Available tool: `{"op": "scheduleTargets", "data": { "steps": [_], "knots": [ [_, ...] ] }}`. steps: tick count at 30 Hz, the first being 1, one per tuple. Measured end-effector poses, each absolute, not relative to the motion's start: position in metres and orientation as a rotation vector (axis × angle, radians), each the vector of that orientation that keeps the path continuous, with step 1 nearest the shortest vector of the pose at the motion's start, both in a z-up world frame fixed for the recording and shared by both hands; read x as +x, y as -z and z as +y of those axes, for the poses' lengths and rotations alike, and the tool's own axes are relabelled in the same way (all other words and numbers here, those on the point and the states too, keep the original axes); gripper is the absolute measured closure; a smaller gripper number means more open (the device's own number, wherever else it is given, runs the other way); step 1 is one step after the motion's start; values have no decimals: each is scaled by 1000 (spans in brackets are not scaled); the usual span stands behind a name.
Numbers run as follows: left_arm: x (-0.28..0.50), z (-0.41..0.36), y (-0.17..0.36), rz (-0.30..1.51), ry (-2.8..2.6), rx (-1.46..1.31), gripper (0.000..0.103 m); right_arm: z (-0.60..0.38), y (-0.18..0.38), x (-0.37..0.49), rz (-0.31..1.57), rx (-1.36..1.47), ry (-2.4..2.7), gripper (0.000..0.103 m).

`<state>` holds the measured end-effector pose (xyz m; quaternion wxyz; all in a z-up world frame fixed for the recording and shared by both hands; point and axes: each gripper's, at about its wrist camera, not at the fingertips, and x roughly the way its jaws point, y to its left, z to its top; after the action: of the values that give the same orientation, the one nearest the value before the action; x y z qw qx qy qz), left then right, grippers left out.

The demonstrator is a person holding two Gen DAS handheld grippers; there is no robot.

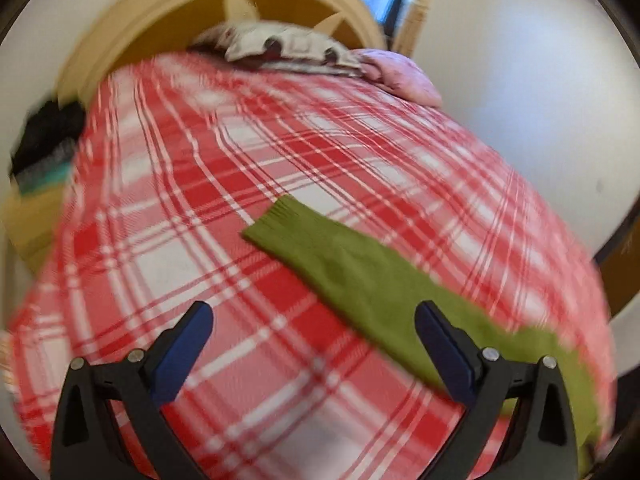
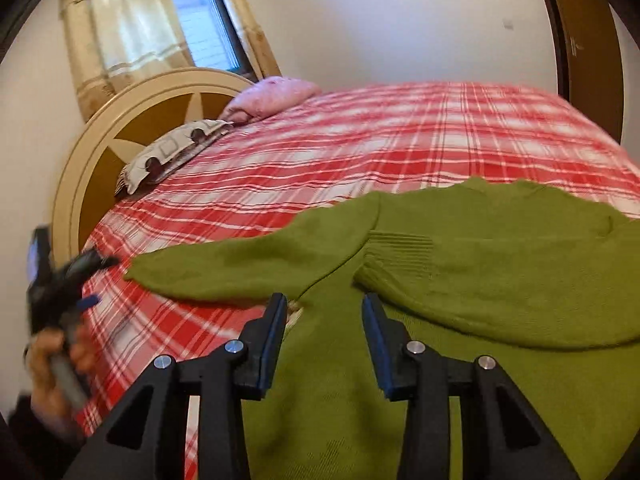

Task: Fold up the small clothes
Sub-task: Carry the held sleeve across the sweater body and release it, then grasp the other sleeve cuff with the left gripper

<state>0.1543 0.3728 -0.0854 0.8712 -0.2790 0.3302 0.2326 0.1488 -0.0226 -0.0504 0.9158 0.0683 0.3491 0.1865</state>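
Right gripper [image 2: 325, 308] above left-pointing sweater sleeve [image 2: 224, 264]

The left gripper [image 1: 314, 316] has jaws wide apart; the right gripper [image 2: 325, 306] half-parted, both angled downward, empty.

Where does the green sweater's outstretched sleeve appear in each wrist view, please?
Left wrist: the sleeve runs from mid-frame, cuff first, down to the lower right, passing behind the left gripper's right-hand finger.
Right wrist: the sleeve lies left of centre, cuff pointing left, just beyond the right gripper's fingertips.
Shared landmark: the pink pillow at the head of the plaid bed.
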Motion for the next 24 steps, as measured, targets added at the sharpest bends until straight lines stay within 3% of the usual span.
{"op": "scheduleTargets", "data": {
  "steps": [2,6,12,13,15,18,24],
  "knots": [
    [166,384,91,679,-489,-650,8,-21,50,134,718,137,-397,62],
    [200,395,116,797,-497,-688,37,-21,53,114,743,131,-414,62],
    [215,389,120,798,-504,-693,40,-25,55,105,767,129,-393,62],
    [218,388,122,798,-499,-695,45,-27,56,106,772,140,-385,62],
    [223,389,127,805,-509,-677,79,-29,55,107,778,152,-377,62],
    [222,395,130,782,-500,-683,88,-33,55,106,778,155,-357,62],
    [221,382,107,728,-479,-608,94,-55,52,104,773,214,-300,62]
  ]
}}
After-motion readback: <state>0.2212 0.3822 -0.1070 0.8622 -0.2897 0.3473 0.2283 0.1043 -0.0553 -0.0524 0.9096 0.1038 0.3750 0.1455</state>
